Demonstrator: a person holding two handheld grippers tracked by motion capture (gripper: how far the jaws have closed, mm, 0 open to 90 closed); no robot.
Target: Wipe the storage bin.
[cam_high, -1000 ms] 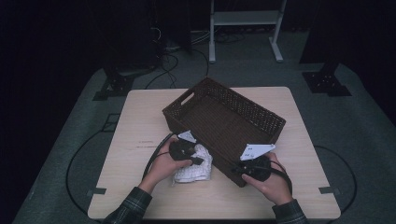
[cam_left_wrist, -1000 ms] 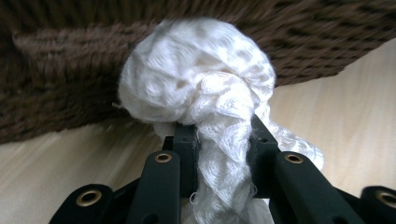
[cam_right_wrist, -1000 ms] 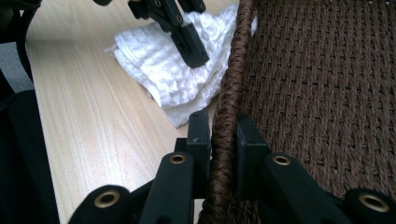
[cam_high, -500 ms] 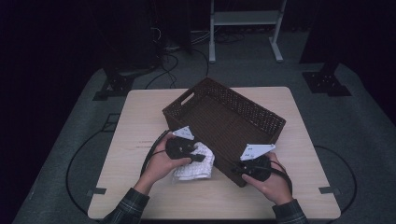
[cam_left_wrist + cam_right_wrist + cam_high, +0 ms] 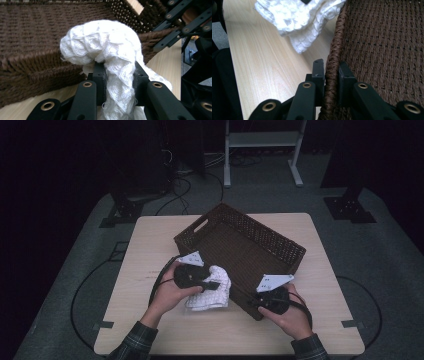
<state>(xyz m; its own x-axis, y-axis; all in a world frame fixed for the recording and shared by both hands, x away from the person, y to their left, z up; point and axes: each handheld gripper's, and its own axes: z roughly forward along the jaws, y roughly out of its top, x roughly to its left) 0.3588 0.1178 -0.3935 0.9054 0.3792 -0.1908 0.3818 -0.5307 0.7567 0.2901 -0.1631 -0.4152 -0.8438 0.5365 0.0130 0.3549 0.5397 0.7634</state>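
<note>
A white knitted cloth (image 5: 210, 292) hangs bunched just outside the near left wall of a dark brown woven basket (image 5: 240, 247). My left gripper (image 5: 212, 284) is shut on the white cloth (image 5: 117, 82), whose top flops over the jaws toward the basket wall (image 5: 32, 57). My right gripper (image 5: 255, 301) is shut on the basket's near rim (image 5: 332, 72), one jaw outside and one inside. In the right gripper view the white cloth (image 5: 299, 22) hangs over the table left of the rim.
The light wooden table (image 5: 150, 250) carries the basket set diagonally across its middle. A person's hands and plaid sleeves come in from the near edge. A dark floor, cables and a white stand (image 5: 260, 150) lie beyond the table.
My left gripper has lifted the white cloth a little off the table and toward the basket. The right gripper and the basket have stayed put.
</note>
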